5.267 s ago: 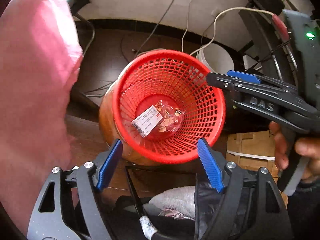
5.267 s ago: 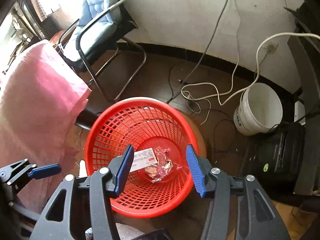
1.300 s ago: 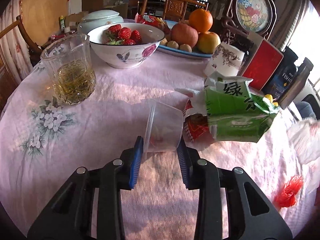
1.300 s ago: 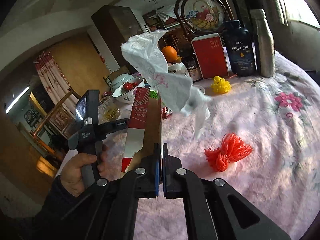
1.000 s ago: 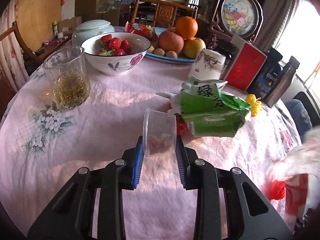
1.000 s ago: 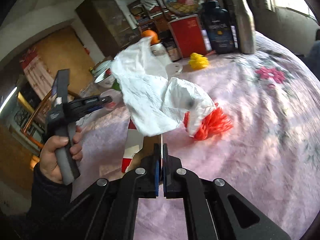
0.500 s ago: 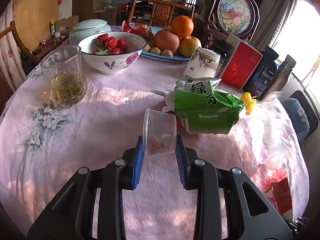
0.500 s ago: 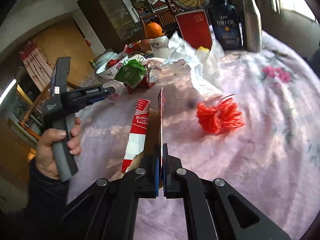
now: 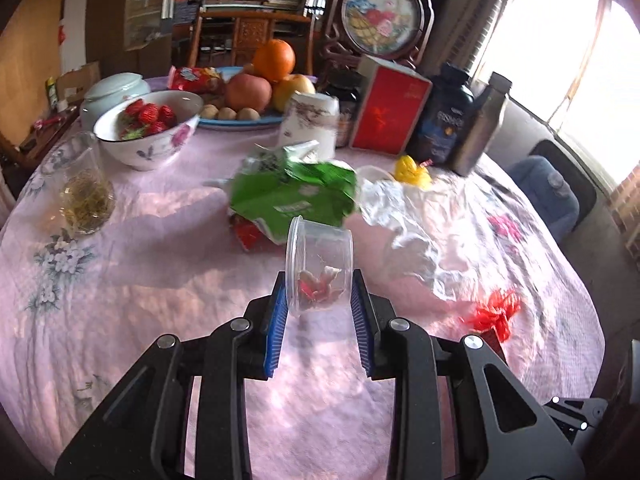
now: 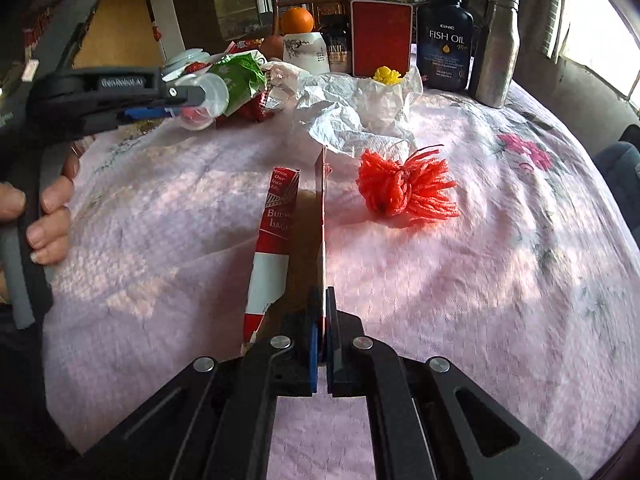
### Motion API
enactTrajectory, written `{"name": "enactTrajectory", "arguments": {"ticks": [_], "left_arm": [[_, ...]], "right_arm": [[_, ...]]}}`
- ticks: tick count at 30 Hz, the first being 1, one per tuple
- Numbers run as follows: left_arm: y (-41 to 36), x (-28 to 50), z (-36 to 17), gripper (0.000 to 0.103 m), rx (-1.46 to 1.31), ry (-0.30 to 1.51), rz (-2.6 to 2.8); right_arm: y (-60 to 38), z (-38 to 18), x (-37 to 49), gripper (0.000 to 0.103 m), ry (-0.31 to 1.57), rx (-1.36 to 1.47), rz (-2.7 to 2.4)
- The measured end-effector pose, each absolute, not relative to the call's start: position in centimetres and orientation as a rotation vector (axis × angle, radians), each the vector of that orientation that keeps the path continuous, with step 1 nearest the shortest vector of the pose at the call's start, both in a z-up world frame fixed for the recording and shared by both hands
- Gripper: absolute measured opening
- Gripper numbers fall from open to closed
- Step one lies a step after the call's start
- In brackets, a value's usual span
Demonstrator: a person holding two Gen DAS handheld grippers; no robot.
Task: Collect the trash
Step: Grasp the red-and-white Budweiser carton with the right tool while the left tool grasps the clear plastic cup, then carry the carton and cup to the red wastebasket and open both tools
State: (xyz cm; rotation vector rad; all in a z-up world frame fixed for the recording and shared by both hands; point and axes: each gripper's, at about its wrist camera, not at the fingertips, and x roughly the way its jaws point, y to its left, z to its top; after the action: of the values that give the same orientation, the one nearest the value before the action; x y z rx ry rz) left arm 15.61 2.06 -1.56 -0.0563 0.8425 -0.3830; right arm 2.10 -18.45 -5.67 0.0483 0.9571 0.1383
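Observation:
My left gripper (image 9: 320,312) is shut on a clear plastic cup (image 9: 320,264) with red and white scraps inside, held above the pink tablecloth (image 9: 120,300); it also shows in the right wrist view (image 10: 206,98). My right gripper (image 10: 321,320) is shut on a flattened red and white beer carton (image 10: 276,236), held edge-on above the cloth. Loose on the table lie a crumpled white plastic bag (image 9: 408,220) (image 10: 360,108), a red yarn tuft (image 9: 494,312) (image 10: 404,188), a green packet (image 9: 292,196) (image 10: 240,72) and a yellow tuft (image 9: 412,168) (image 10: 386,74).
At the back stand a glass of tea (image 9: 86,192), a strawberry bowl (image 9: 150,132), a fruit plate (image 9: 256,88), a mug (image 9: 310,124), a red box (image 10: 382,38), a fish oil bottle (image 10: 446,40) and a steel bottle (image 10: 498,50). A blue chair (image 9: 548,196) stands beyond the table's right edge.
The white plastic bag, which hung on the carton a second ago, has dropped off and now lies on the table. Both grippers keep their hold; the left has shifted rightward.

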Motion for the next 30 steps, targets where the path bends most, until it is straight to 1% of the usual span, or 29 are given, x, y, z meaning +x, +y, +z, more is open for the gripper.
{"name": "enactTrajectory", "arguments": {"ticks": [3,8,13,21,25,30], "left_arm": [[0.5,14.9,-2.0,0.032,-0.026,0.854,-0.423],[-2.9,12.3,-2.0,0.032,0.081,0.812,-0.474],[-6.1,7.7,-0.1,0.032,0.149,0.759,-0.557],[-12.0,-0.6,2.6,0.031,0.239,0.699,-0.759],[-16.2,-4.0,2.7,0.031,0.289,0.694,-0.865],[-22.4,-8.6,1.4,0.031,0.353,0.751,-1.037]], "right_arm": [[-19.6,-4.3,0.2,0.003,0.907,0.084,0.126],[-22.0,-2.5,-3.7,0.003,0.850,0.124,0.081],[-24.5,-1.8,-7.7,0.003,0.815,0.140,0.018],[-29.8,-1.9,-13.5,0.003,0.787,0.195,-0.091],[-33.0,-2.0,-17.1,0.003,0.781,0.215,-0.175],[-37.5,-3.2,-22.7,0.003,0.809,0.262,-0.309]]}}
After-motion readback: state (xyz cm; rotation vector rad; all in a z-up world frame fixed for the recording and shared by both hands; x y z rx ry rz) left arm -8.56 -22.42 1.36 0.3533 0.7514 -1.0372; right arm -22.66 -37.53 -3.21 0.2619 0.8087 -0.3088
